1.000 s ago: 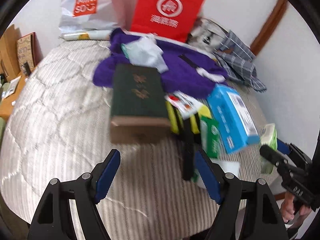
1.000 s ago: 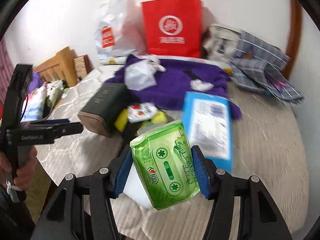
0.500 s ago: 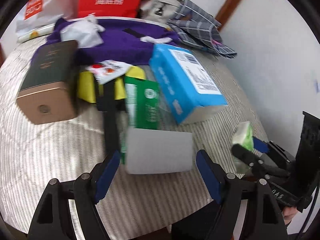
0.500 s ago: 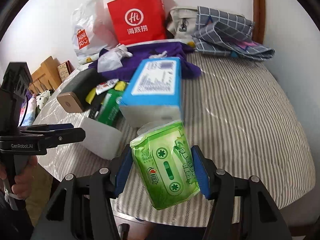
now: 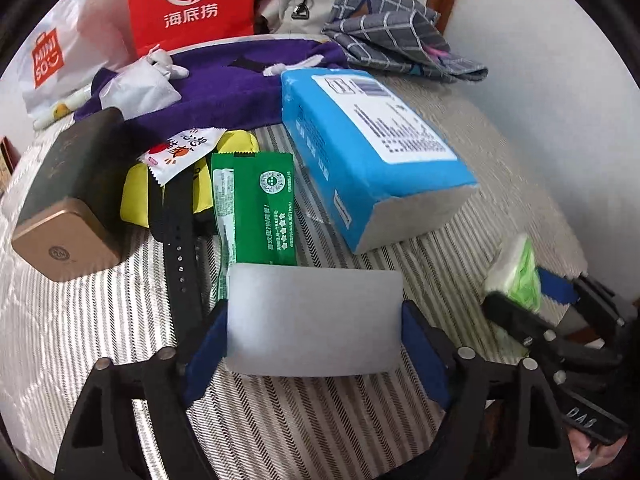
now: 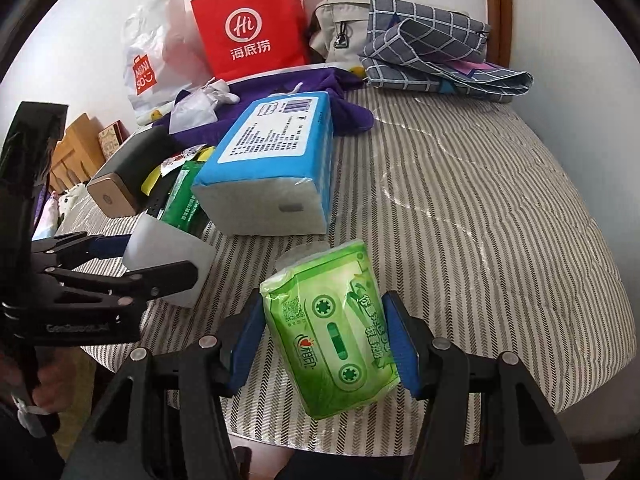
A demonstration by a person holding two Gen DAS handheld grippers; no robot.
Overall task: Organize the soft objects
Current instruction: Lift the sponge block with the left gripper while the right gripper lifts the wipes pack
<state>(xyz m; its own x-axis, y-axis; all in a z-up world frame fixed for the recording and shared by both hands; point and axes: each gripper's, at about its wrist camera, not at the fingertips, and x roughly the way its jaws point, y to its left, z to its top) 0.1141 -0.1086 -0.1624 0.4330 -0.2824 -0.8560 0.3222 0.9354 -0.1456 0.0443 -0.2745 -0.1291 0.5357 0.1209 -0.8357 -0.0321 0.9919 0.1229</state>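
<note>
Item: white foam block [image 5: 314, 320], near the bed's [image 6: 480, 208] front edge, between the pads of the left gripper [image 5: 314, 346], jaws spread, not visibly pressing. Likely light, squashy; take across short sides. Right gripper [image 6: 324, 344] clamps green tissue pack [image 6: 336, 332].

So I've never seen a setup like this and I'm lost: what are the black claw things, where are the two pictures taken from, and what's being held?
There is no robot. A person holds a hand-held gripper in each hand, and a camera on each one looks along its two blue-padded fingers. The left camera shows the left gripper around a white block on the striped bed; whether the pads press it is unclear. The right camera shows the right gripper squeezing a green tissue pack. Also on the bed: a blue tissue pack, a green packet, a dark box, a purple cloth and a red bag.
</note>
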